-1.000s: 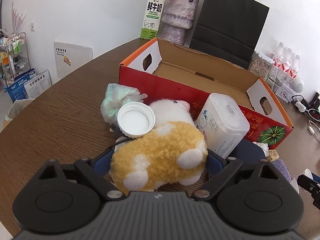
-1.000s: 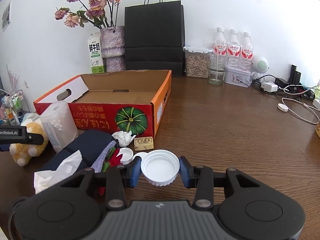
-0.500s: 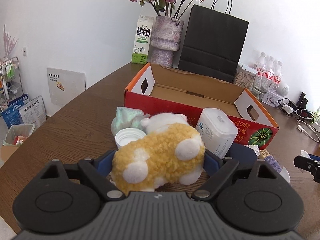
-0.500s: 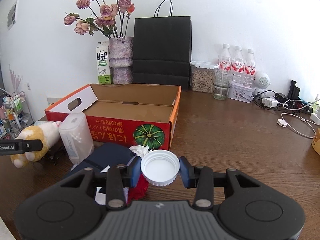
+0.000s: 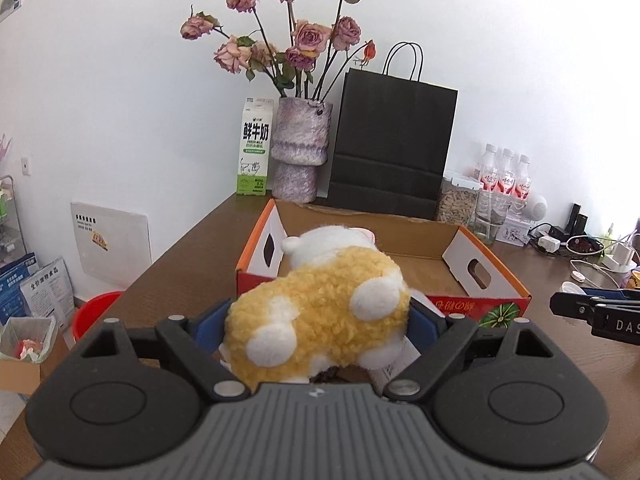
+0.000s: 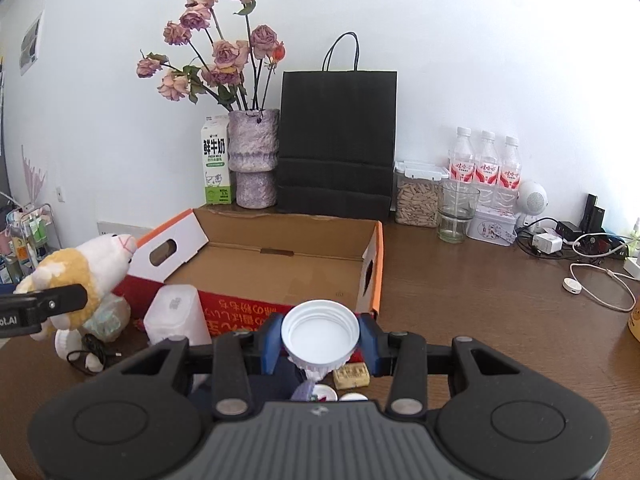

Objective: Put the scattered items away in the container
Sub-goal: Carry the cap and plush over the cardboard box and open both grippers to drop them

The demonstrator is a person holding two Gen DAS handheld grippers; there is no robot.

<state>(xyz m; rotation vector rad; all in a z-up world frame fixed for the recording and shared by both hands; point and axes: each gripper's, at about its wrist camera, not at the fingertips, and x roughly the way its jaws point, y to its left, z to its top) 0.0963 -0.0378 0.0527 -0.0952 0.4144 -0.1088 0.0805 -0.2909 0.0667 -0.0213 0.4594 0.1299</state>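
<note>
My left gripper (image 5: pixel 316 320) is shut on a yellow and white plush toy (image 5: pixel 320 312) and holds it raised just before the near left corner of the open cardboard box (image 5: pixel 424 276). The toy also shows in the right wrist view (image 6: pixel 76 276), left of the box (image 6: pixel 280 268). My right gripper (image 6: pixel 320 338) is shut on a white jar lid (image 6: pixel 319 334), held above the table in front of the box's near wall. The box is empty inside.
A white plastic container (image 6: pixel 176 316), a crumpled wrapper (image 6: pixel 108 316), a small yellow block (image 6: pixel 352 374), small lids and dark cloth lie before the box. A vase (image 6: pixel 256 160), milk carton (image 6: pixel 216 164), black bag (image 6: pixel 336 140), bottles (image 6: pixel 484 168) and cables (image 6: pixel 592 276) stand behind and right.
Both grippers have risen and moved toward the box. The plush toy has lifted off the table and the lid is higher, now level with the box's near wall.
</note>
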